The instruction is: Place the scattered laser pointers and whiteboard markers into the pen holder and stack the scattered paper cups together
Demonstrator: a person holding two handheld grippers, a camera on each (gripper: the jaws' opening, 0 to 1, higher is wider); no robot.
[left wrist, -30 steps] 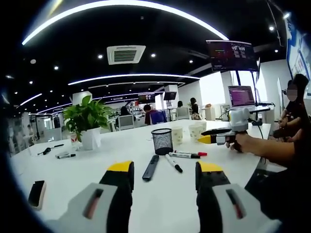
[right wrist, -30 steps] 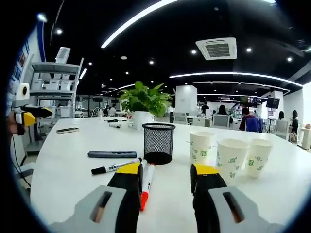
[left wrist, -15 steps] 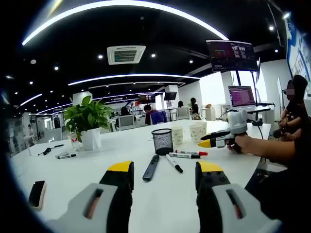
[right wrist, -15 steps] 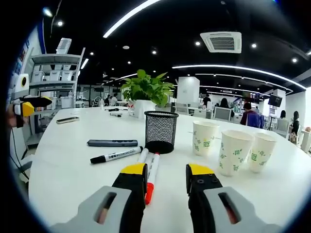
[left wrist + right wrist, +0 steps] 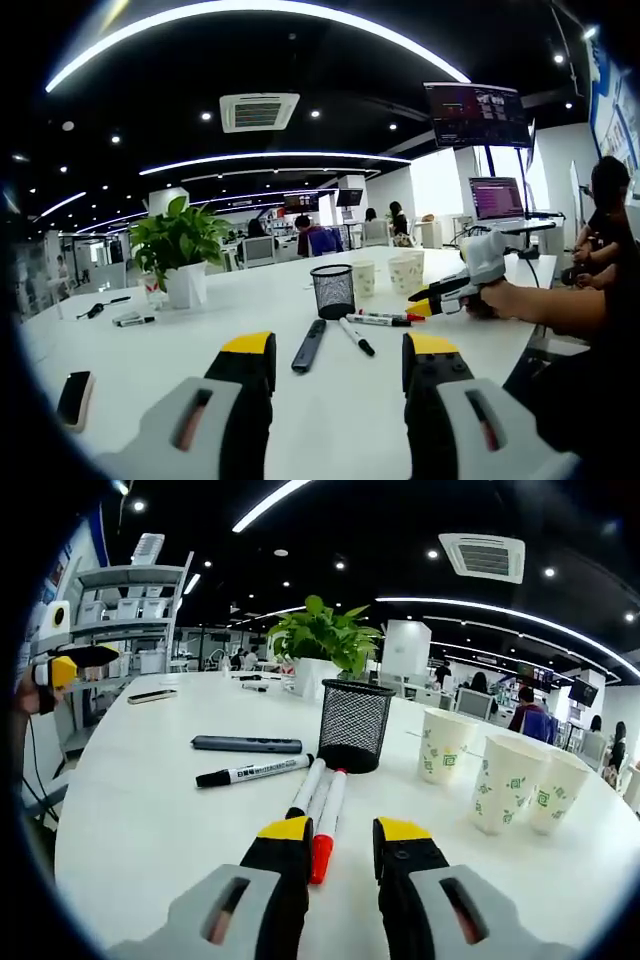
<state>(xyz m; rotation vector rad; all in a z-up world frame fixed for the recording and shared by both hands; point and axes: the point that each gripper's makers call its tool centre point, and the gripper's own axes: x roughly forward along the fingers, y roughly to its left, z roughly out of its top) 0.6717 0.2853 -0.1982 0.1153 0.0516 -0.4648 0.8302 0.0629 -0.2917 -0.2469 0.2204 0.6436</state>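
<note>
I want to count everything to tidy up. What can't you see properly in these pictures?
- Inside the mesh pen holder: right gripper view sees only its side.
- Second marker beside the red-capped marker: its near end sits behind the right tool.
- Small items near the plant: too small in the left gripper view.
- Paper cups: overlapping there.

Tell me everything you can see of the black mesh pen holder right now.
The pen holder is a black wire-mesh cup, round, with a solid rim and base, standing upright on the white table. Through the mesh it looks empty. Two markers lie with their far ends at its base; whether they touch it is unclear. The paper cups stand apart to one side, and a potted plant stands behind.
</note>
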